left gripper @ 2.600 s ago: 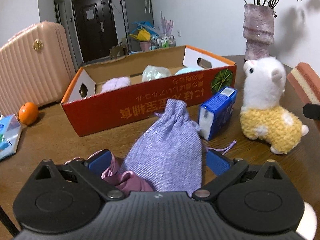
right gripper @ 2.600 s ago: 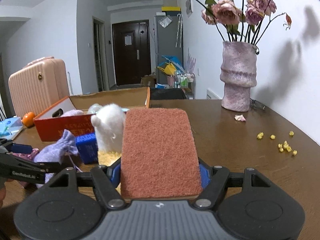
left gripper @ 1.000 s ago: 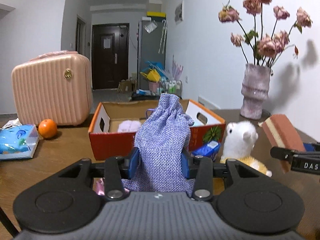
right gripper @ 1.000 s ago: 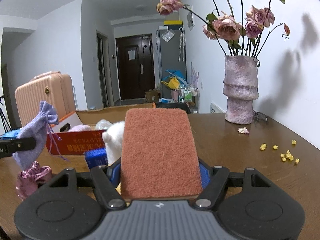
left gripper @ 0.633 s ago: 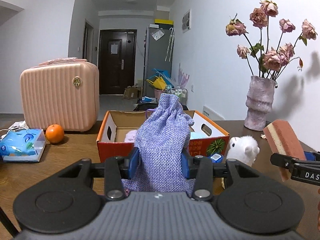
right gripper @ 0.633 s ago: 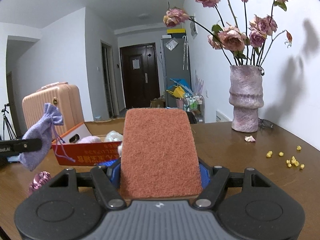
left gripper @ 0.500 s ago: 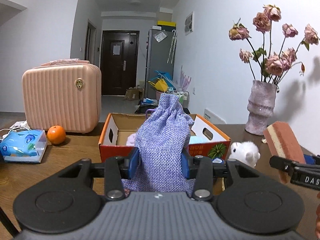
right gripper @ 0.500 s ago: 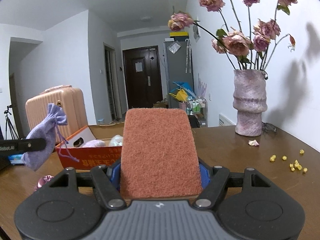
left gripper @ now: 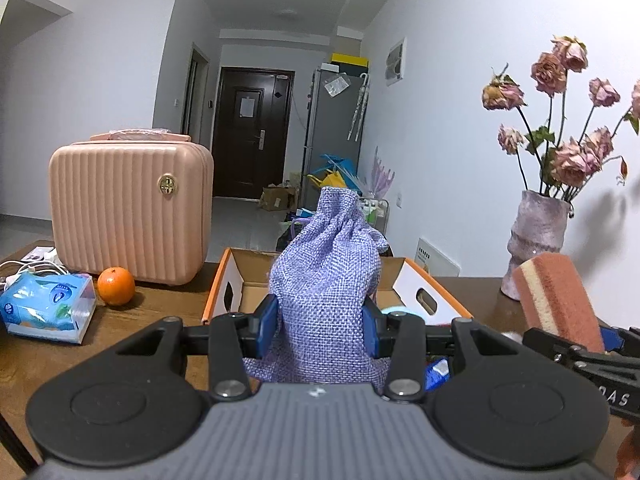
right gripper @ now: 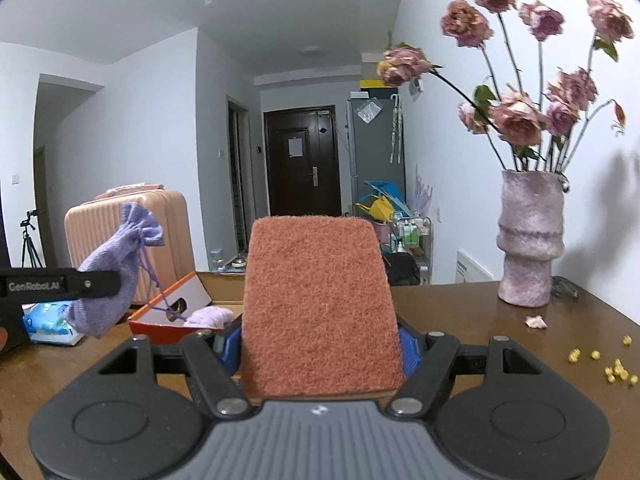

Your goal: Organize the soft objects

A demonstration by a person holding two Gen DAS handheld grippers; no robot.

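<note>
My left gripper (left gripper: pixel 320 328) is shut on a purple drawstring pouch (left gripper: pixel 326 284), held upright above the table in front of the open red cardboard box (left gripper: pixel 430 286). The right wrist view shows the same pouch (right gripper: pixel 116 276) hanging at the left, clamped by the left gripper's fingers (right gripper: pixel 92 282). My right gripper (right gripper: pixel 320 348) is shut on a rust-brown sponge (right gripper: pixel 320 304), held up on the right of the box (right gripper: pixel 168 312); its yellow edge shows on the sponge (left gripper: pixel 554 296) in the left wrist view. A pale purple soft item (right gripper: pixel 210 316) lies in the box.
A pink hard case (left gripper: pixel 128 208), an orange (left gripper: pixel 116 286) and a blue tissue pack (left gripper: pixel 48 312) stand at the table's left. A vase of dried roses (right gripper: pixel 530 240) stands at the right rear, with yellow crumbs (right gripper: pixel 616 370) and a petal (right gripper: pixel 536 321) on the wood.
Both grippers have risen with their loads, so the box and table sit lower in both views. The plush toy and blue carton have dropped out of sight behind the grippers.
</note>
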